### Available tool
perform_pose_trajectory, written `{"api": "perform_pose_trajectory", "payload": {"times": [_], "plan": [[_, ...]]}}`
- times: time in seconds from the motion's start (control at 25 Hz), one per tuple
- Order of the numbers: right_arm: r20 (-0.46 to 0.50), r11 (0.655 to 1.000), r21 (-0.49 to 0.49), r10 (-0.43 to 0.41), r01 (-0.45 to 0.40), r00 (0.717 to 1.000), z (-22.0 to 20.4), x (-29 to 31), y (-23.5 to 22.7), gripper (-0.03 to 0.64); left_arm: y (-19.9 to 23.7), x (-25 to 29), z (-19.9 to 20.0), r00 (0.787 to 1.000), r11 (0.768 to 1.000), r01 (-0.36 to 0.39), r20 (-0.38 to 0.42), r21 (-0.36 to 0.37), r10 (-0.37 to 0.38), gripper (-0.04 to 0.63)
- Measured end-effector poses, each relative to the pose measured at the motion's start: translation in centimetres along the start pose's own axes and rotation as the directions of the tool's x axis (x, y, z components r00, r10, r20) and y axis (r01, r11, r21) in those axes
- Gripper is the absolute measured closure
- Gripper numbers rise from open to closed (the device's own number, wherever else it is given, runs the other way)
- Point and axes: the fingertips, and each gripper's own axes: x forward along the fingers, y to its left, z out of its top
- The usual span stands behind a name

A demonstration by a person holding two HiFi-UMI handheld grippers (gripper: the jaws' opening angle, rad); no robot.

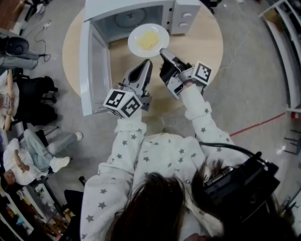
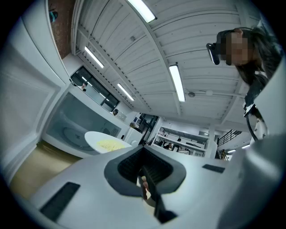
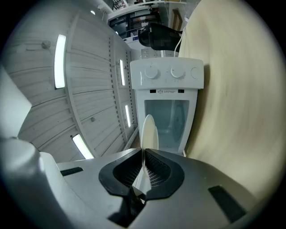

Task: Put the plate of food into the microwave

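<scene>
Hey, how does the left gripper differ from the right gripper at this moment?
The right gripper is shut on the near rim of the plate; the left gripper is shut on nothing. The right gripper touches the plate, while the left gripper ends short of it, apart from the rim. The right gripper is rolled onto its side; the left gripper sits closer to level. Both point toward the open microwave.

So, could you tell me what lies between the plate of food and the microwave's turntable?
Nothing; the head view shows the door open and bare microwave floor between plate and turntable.
</scene>
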Motion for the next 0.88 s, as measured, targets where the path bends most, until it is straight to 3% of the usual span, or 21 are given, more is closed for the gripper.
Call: {"api": "perform_pose_trajectory", "payload": {"times": [0.44, 0.88], "plan": [[-0.008, 0.999, 0.005, -0.032, 0.032, 0.999, 1.0, 2.8, -0.5, 0.598, 0.9, 1.1, 1.5, 1.0, 1.0, -0.02, 0.007, 0.024, 0.02, 0.594], [-0.025, 0.997, 0.023, -0.071, 0.072, 0.997, 2.9, 9.0, -3.9, 0.598, 7.4, 4.2, 2.0, 0.998, 0.998, -0.064, 0.005, -0.007, 0.064, 0.594]]}}
